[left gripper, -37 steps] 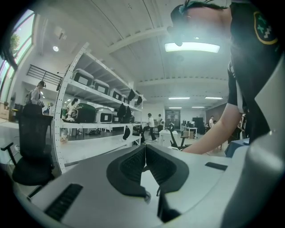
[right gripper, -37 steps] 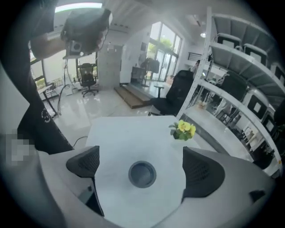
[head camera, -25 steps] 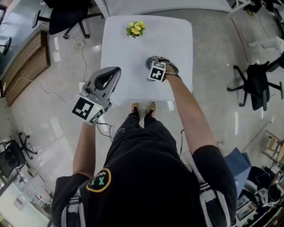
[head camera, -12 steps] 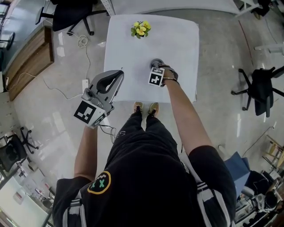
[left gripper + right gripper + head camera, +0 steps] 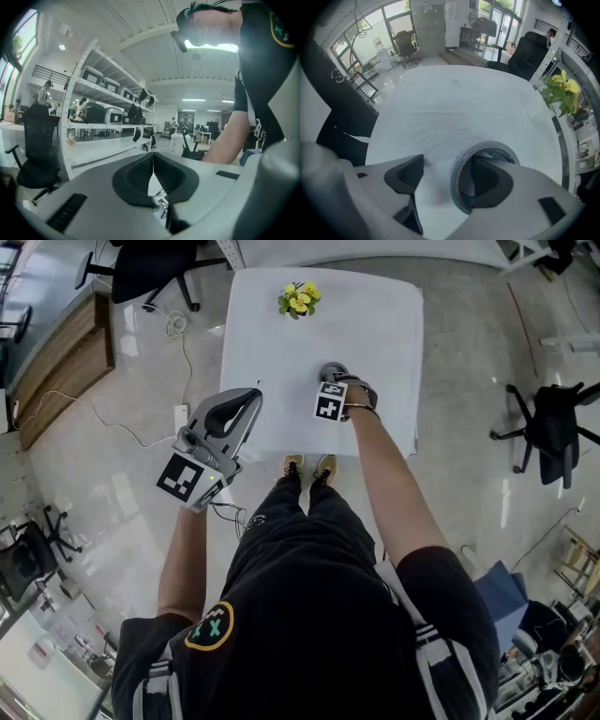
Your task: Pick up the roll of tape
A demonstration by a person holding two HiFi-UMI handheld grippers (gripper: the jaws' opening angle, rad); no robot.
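Observation:
The roll of tape lies flat on the white table, a grey ring with a printed core. My right gripper points steeply down over it. One jaw stands inside the roll's hole and the other outside its left wall. The jaws are closing with that wall between them, and a gap still shows beside the outer pad. In the head view the right gripper covers the roll. My left gripper hangs off the table's left edge, pointing about level, its pads pressed together on nothing.
A small bunch of yellow flowers stands at the table's far side, to the right in the right gripper view. Office chairs stand on the floor around. White shelving fills the left gripper view.
My right gripper has sunk a little toward the table top over the roll. The left gripper has stayed where it was.

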